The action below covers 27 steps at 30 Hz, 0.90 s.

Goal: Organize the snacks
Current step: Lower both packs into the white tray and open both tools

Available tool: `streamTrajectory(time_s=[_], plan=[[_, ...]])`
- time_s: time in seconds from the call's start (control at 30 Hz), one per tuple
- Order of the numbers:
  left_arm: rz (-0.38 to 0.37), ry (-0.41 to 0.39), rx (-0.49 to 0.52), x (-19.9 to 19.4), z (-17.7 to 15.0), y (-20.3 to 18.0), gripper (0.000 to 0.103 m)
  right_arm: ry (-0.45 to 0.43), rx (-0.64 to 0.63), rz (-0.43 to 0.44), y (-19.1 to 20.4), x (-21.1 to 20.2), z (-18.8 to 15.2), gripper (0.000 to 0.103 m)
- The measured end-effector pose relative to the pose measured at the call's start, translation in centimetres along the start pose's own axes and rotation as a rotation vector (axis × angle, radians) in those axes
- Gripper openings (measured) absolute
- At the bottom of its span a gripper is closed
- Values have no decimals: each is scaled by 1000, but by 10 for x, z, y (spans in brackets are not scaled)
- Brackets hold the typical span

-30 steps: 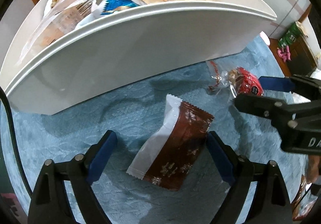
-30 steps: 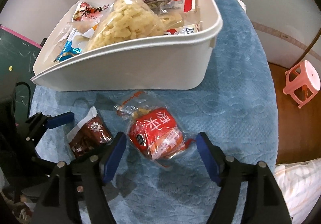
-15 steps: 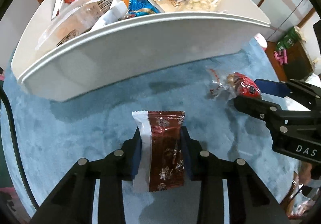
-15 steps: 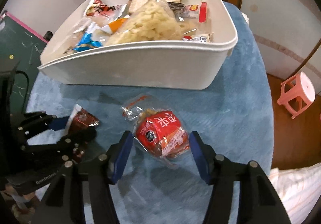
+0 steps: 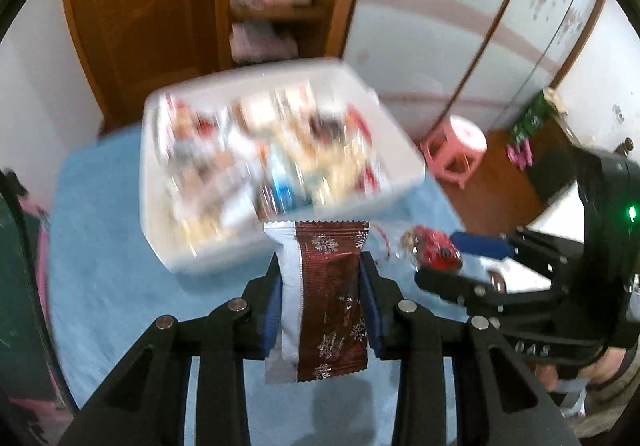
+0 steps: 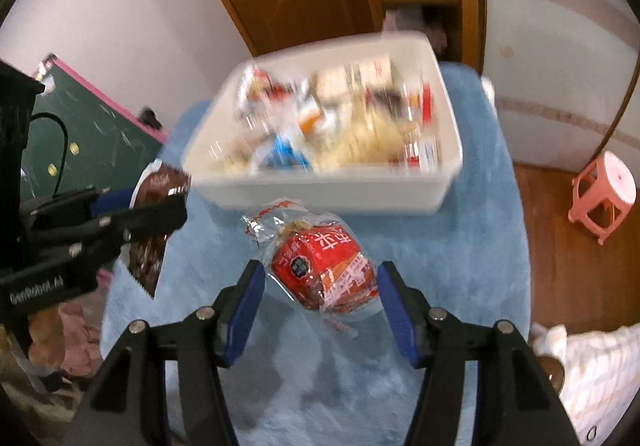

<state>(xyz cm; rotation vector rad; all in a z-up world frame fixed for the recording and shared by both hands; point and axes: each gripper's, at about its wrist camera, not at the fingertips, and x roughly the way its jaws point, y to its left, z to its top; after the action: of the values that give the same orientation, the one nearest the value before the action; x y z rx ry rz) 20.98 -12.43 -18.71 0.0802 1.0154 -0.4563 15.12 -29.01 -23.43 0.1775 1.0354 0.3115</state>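
Between left gripper (image 5: 323, 298) fingers, brown packet (image 5: 324, 298) points toward bin (image 5: 256, 246).

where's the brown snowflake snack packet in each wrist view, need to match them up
Left wrist view: the brown snowflake packet stands at lower centre, clamped in the left gripper.
Right wrist view: the same packet shows at the left edge, partly hidden by the left gripper that holds it.
Shared landmark: the white bin of snacks on the blue cloth, blurred in both views, just beyond the packet.
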Motion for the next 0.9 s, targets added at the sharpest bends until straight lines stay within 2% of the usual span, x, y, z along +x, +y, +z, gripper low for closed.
streamTrajectory(time_s=[0.17,0.27,0.4,0.5,0.57,0.6,0.63,0.67,0.7,0.77,0.9], plan=[[74,-167,32,-46,65,3,33,-196,-28,-51,16,-48,54,59],[127,-235,42,-66,95,7,33,-301,-43,-81,24,-74,89,59],[186,-275,29,-75,128,14,33,-392,-51,-87,29,-88,128,60],[202,-289,11,-70,144,22,33,-444,-71,-132,30,-88,142,59],[202,-285,-11,-65,152,30,34,-443,-81,-154,31,-84,146,59],[194,-277,-23,-59,155,35,39,-429,-79,-167,29,-78,149,59],[169,-256,-41,-54,158,42,61,-410,-75,-173,27,-73,149,60],[161,-237,-58,-45,159,47,77,-382,-69,-175,26,-67,151,60],[169,-231,-78,-42,158,51,100,-339,-52,-174,25,-59,152,60],[193,-264,-106,-45,151,57,102,-302,-14,-158,21,-52,149,60],[224,-241,-120,-47,136,62,102,-279,28,-127,18,-53,131,60]])
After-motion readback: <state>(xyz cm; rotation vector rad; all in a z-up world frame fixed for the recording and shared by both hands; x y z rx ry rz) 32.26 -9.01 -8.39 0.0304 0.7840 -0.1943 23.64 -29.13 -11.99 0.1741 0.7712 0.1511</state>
